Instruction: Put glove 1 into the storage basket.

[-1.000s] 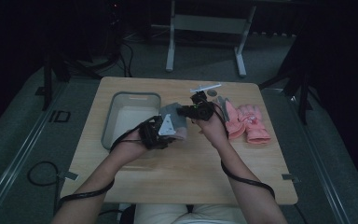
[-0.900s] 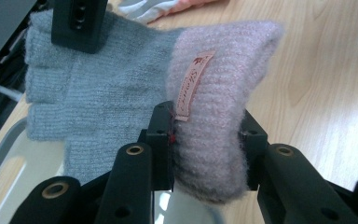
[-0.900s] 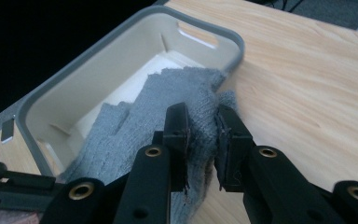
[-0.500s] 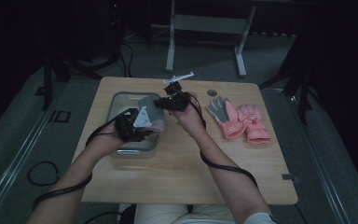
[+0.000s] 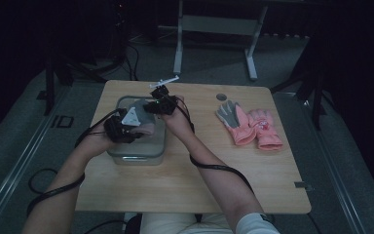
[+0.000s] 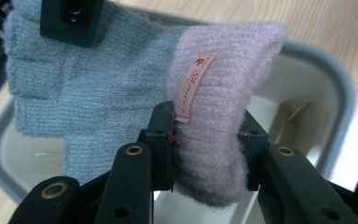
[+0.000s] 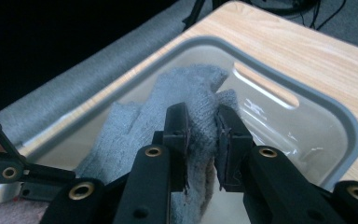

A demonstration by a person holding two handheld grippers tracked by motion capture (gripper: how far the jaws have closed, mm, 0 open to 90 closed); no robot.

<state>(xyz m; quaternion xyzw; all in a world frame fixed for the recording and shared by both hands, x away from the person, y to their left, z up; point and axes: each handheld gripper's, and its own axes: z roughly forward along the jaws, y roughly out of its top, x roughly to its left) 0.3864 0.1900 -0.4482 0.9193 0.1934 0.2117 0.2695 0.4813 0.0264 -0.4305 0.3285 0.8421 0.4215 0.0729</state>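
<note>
Two grippers, one glove held between them, above one bin. Nearest, left gripper (image 5: pixel 121 127) over the near left part of the clear grey-rimmed bin (image 5: pixel 137 158), jaws clamped narrow on the pink cuff (image 6: pixel 223 112) of the glove (image 5: pixel 140 117), small pink label just beside the left pad. Farther and to the right, right gripper (image 5: pixel 161 103) over the far right part of the bin, jaws pinched narrow on the grey finger end (image 7: pixel 200 112) of the same glove. Glove stretched between the two tools, hanging above the bin's open inside; touching the floor of it or not, cannot tell. Inside of the bin pale and bare where visible in both gripper views, one slot handle in the far wall. One cable trailing from each gripper along the forearm toward the near edge. Well apart to the right, on the bare wooden table (image 5: pixel 175 185), two more gloves lying flat and touching: one with grey palm and pink cuff (image 5: pixel 234 119), one all pink (image 5: pixel 265 131) on its right. One small dark round spot (image 5: pixel 221 97) just beyond them. Nothing between the held glove and the bin below. Beyond the far edge, one grey metal stand (image 5: pixel 214 24) on a dim carpeted floor.
</note>
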